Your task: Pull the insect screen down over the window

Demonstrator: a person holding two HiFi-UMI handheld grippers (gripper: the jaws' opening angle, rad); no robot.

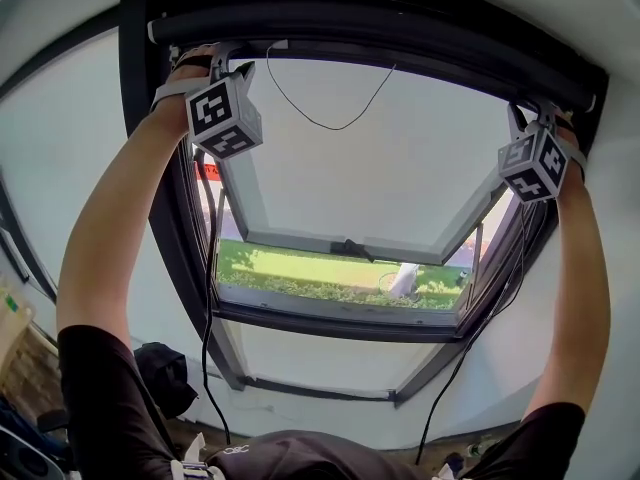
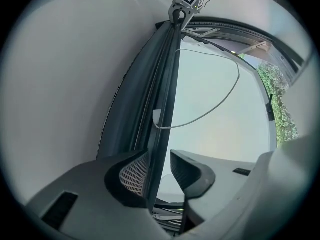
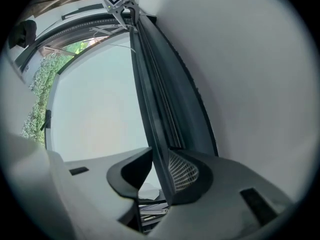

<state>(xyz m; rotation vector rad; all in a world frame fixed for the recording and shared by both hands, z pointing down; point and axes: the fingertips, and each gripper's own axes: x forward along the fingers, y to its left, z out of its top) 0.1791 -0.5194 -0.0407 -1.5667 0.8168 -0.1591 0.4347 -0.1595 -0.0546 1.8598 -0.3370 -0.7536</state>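
The insect screen's dark pull bar (image 1: pixel 380 30) lies rolled up along the top of the roof window frame (image 1: pixel 190 268). My left gripper (image 1: pixel 215 68) reaches up to the bar's left end, my right gripper (image 1: pixel 540 118) to its right end. In the left gripper view the bar (image 2: pixel 162 84) passes between the jaws of the left gripper (image 2: pixel 159 156): the left pad (image 2: pixel 135 176) touches it, the right pad stands off with a gap. In the right gripper view the right gripper (image 3: pixel 161 154) has both pads pressed on the bar (image 3: pixel 150 84).
The glass sash (image 1: pixel 340 243) is tilted open outward, with lawn below it outside. A thin cord (image 1: pixel 330 123) loops under the bar. Cables (image 1: pixel 210 298) hang down from both grippers. A dark bag (image 1: pixel 165 373) sits on the floor at lower left.
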